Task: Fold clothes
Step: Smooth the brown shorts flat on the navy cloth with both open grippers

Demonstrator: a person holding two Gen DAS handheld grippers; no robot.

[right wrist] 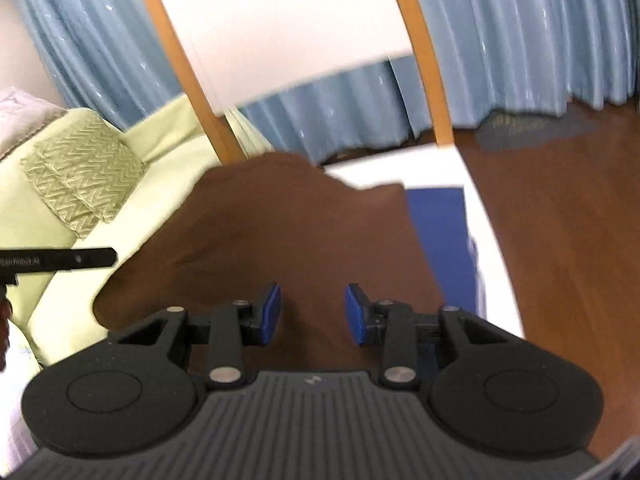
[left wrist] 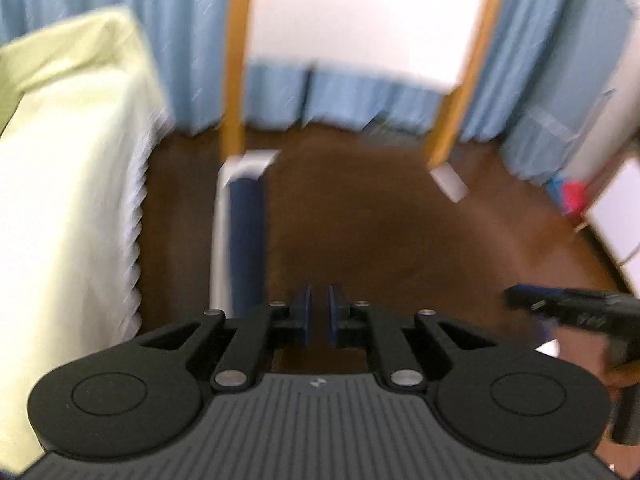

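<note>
Both empty: left gripper [left wrist: 318, 312] fingers near-closed; right gripper [right wrist: 313, 314] parted over brown garment [right wrist: 280, 224].

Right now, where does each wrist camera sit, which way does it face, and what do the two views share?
Left wrist: behind the left tool, fingers nearly together, facing a blurred brown surface and blue curtains; right tool shows at right edge.
Right wrist: behind the open right tool, looking down on brown cloth; left tool shows at left edge.
Shared: curtains, wood-framed white panel, pale green cover, blue-and-white pad.
</note>
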